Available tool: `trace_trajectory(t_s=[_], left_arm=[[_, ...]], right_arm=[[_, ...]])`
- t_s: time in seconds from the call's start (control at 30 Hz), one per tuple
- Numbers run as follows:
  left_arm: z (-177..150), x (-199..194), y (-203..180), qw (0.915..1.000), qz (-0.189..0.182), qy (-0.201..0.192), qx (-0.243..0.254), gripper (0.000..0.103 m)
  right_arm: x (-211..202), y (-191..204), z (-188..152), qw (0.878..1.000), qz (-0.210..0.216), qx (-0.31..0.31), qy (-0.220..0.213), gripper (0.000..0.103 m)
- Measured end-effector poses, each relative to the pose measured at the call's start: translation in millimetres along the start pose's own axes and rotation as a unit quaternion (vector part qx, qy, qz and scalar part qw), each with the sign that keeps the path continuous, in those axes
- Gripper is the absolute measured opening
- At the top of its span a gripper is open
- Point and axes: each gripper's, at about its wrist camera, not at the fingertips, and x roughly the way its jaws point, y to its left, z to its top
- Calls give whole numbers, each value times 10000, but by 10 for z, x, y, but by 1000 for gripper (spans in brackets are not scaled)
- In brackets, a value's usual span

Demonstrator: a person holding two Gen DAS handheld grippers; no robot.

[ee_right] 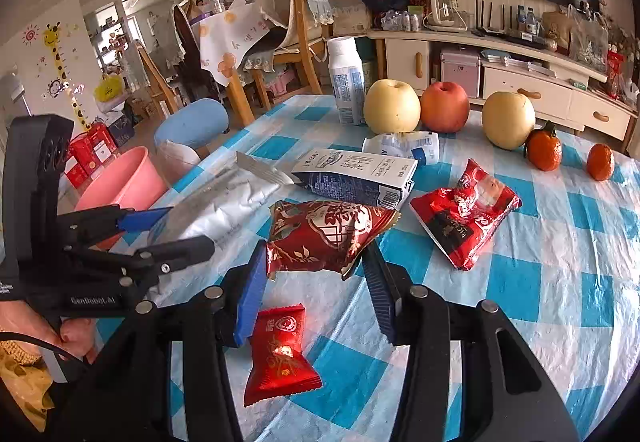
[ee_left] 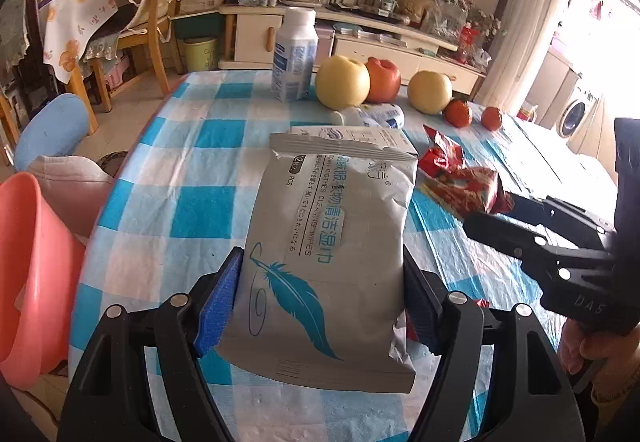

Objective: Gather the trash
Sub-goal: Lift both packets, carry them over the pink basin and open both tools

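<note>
My left gripper (ee_left: 320, 306) is shut on a grey wipes packet with a blue feather (ee_left: 328, 242), its blue pads pressed on both sides; the packet also shows in the right wrist view (ee_right: 228, 201). My right gripper (ee_right: 316, 282) is closed on the near end of a red snack bag (ee_right: 324, 234) and seems to hold it just above the cloth. A small red candy wrapper (ee_right: 280, 354) lies under the right gripper. Another red wrapper (ee_right: 464, 209), a flattened milk carton (ee_right: 356, 177) and a crushed white bottle (ee_right: 404, 147) lie further back.
A pink bin (ee_left: 28, 274) stands off the table's left edge, beside a blue stool (ee_left: 52, 129). Two yellow apples (ee_right: 392, 105), a red apple (ee_right: 444, 105), two tangerines (ee_right: 544, 149) and an upright white bottle (ee_right: 346, 81) stand at the back. The checked tablecloth (ee_right: 540, 282) covers the table.
</note>
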Motion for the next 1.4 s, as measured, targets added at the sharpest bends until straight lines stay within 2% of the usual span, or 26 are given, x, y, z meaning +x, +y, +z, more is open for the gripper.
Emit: trace_trajectory(t_s=[0.33, 0.53, 0.67, 0.9, 1.0, 1.4], left_arm=[[129, -344, 444, 9973, 375, -395, -502, 74], [165, -540, 858, 9907, 601, -599, -1065, 74], [152, -663, 1218, 9812, 983, -701, -1505, 74], [53, -959, 1944, 9545, 1536, -912, -2388, 74], [-16, -1041, 2145, 9439, 1784, -926, -2619, 74], [-222, -1226, 2729, 9159, 2289, -829, -3190, 75]], right_arm=[[57, 442, 88, 9997, 64, -246, 9, 49], [161, 867, 197, 9984, 271, -500, -1, 49], [284, 1234, 297, 9959, 488, -757, 25, 49], [535, 2037, 464, 9843, 878, -1529, 101, 49], [665, 2319, 514, 9786, 1036, -1773, 154, 49], [1188, 3123, 586, 9607, 1437, -2324, 483, 50]])
